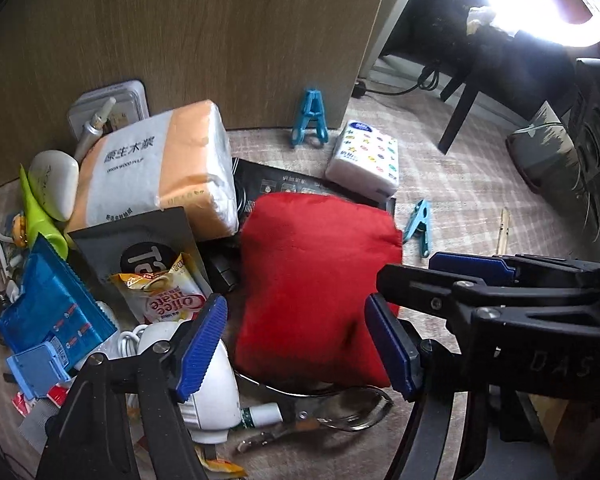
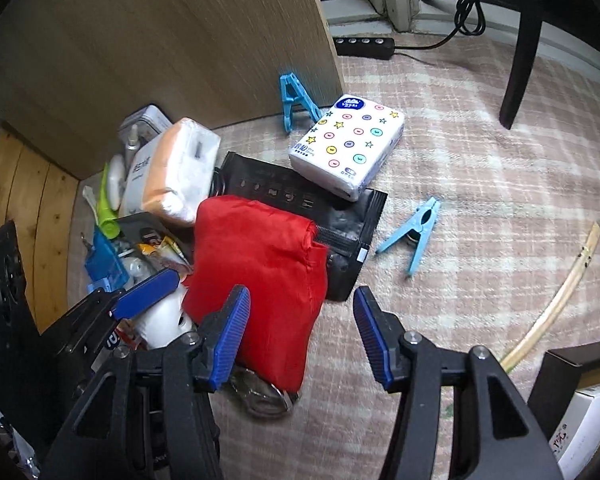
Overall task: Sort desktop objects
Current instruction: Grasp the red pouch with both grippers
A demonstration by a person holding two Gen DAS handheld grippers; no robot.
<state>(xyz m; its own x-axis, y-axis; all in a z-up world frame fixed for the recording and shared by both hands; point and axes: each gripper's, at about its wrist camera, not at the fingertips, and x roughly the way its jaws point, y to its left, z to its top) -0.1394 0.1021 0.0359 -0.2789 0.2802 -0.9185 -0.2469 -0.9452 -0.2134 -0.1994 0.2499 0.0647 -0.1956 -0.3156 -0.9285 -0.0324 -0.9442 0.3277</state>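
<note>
Both claws, left (image 1: pixel 296 344) and right (image 2: pixel 300 340), are being held apart, empty, over the red pouch (image 2: pixel 256 272) on the checked cloth (image 2: pixel 480 184). A power strip (image 2: pixel 364 46) is being shown only in the right view; a wooden panel (image 1: pixel 180 32) is standing behind.

a home, by the look of it: a checked rug (image 2: pixel 480 168) on the floor, a wooden cabinet (image 2: pixel 160 48) side, a dark chair leg (image 2: pixel 520 52), a power strip (image 2: pixel 364 46) by the skirting, and tissue packs (image 2: pixel 348 144) and clothes pegs (image 2: pixel 414 232) lying about.
</note>
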